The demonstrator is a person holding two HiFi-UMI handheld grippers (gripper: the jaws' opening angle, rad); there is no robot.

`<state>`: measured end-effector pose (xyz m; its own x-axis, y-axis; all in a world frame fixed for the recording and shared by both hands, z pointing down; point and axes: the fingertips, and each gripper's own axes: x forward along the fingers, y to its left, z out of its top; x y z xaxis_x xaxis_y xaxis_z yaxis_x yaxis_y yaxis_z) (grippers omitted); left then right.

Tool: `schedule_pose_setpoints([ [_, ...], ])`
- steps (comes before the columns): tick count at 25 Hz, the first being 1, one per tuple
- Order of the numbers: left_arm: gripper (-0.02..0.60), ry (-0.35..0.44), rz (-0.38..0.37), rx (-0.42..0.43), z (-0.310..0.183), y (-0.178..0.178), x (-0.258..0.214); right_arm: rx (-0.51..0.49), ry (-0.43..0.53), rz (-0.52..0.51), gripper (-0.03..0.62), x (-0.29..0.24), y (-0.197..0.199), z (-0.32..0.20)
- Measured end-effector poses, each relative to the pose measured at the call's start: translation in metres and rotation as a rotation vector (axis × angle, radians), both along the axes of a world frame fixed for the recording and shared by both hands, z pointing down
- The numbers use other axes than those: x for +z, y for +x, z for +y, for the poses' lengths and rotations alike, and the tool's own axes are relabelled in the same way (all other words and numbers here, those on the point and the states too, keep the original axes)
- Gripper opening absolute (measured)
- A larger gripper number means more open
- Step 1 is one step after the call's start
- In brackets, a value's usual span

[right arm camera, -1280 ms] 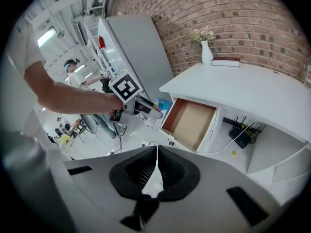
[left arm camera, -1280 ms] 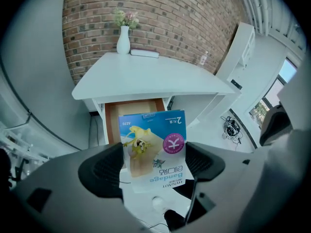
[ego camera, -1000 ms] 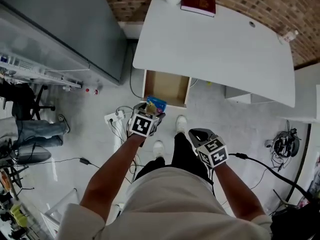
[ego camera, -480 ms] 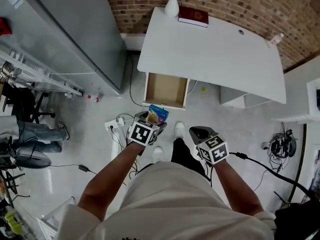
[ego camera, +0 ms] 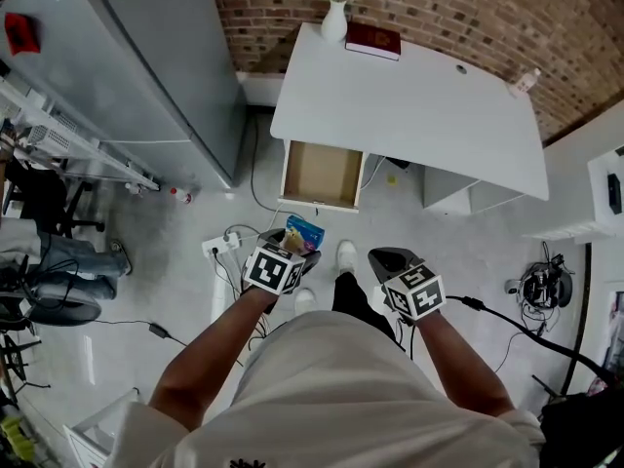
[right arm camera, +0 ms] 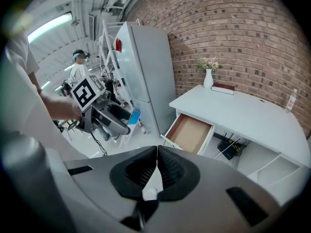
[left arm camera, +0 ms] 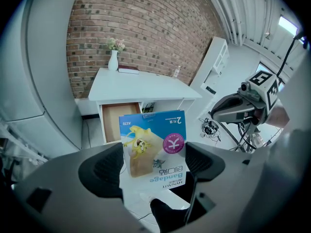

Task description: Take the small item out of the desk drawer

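Observation:
My left gripper (ego camera: 295,244) is shut on a small blue and white bandage box (left arm camera: 154,148), held upright between its pads well in front of the desk. In the head view the box (ego camera: 303,233) shows just above the marker cube. The desk drawer (ego camera: 323,175) stands pulled out under the white desk (ego camera: 409,105) and its wooden bottom looks bare. My right gripper (right arm camera: 155,173) is shut with nothing between its jaws, and hangs low by my right leg (ego camera: 390,261).
A grey cabinet (ego camera: 136,66) stands left of the desk. On the desk's far edge are a white vase with flowers (ego camera: 335,13) and a dark red book (ego camera: 373,40). A power strip and cables (ego camera: 226,245) lie on the floor beside my left arm. Shelving (ego camera: 595,203) is at right.
I have stepped back from the desk, so the drawer sits farther from my left gripper. The box stays in its grip. The right gripper has hardly moved.

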<state>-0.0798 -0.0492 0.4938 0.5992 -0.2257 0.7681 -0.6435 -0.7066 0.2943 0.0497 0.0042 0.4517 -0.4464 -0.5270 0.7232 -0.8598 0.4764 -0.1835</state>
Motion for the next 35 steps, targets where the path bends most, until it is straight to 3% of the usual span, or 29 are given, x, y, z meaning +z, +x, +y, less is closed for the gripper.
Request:
schedule_pose_setpoints([
  [14,0.388,0.013,0.013,-0.009,0.035,-0.025,-0.014,0.002,0.016,0.015,0.032,-0.01,-0.022,0.036],
  [35,0.387,0.013,0.036,0.007,0.047,-0.031,-0.017,0.037,-0.016,0.021,0.032,-0.011,-0.027,0.057],
])
